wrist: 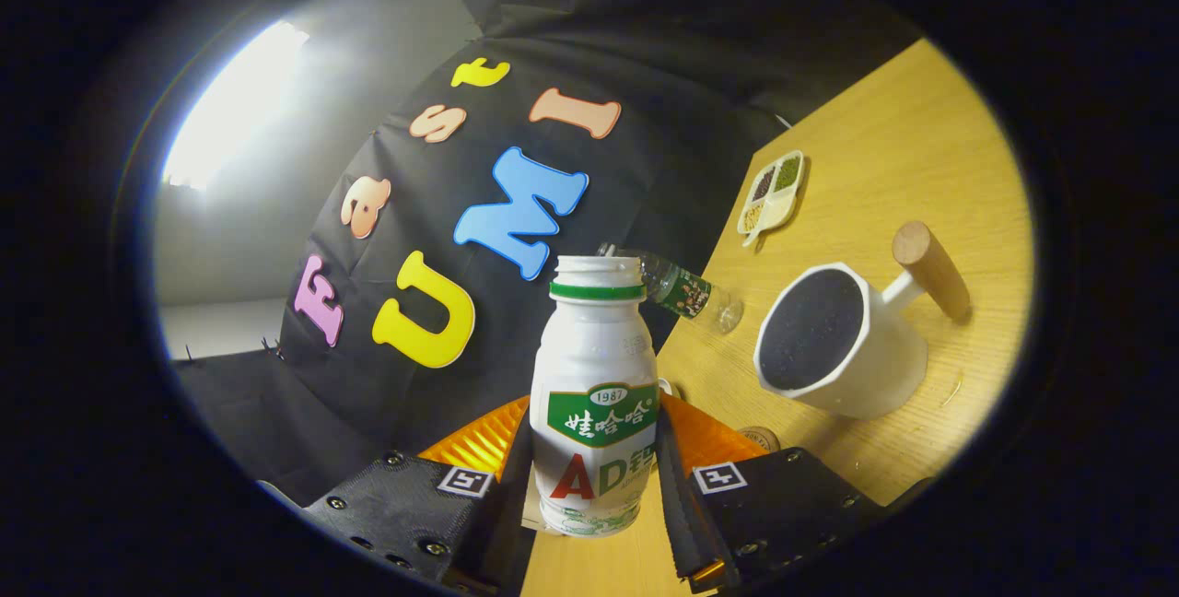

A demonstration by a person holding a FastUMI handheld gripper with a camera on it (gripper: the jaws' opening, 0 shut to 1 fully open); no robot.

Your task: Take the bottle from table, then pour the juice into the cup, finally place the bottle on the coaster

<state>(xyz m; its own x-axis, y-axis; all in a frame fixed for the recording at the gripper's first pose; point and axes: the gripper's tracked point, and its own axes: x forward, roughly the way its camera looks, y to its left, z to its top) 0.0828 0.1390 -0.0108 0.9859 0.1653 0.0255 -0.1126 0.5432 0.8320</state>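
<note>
Clamped tight on the white bottle (597, 394), jaws (594, 486) pressing its lower body from both sides, black pads hiding the flanks of the label. Cap off, open mouth with green neck ring at twelve o'clock from the jaws. Whole scene tilted, wooden surface (921, 146) sloping away at about two o'clock. White cup (838, 344) with wooden handle at two o'clock from the bottle, well apart, dark inside, contents hard to make out. Small clear bottle (686, 291) lying on its side just behind the white bottle's shoulder, its cap end cut off by it. Divided dish (772, 192) further off at one o'clock, fillings too small to tell. Round brown thing (760, 437) peeking out beside the right-hand finger, mostly hidden, possibly the coaster.
</note>
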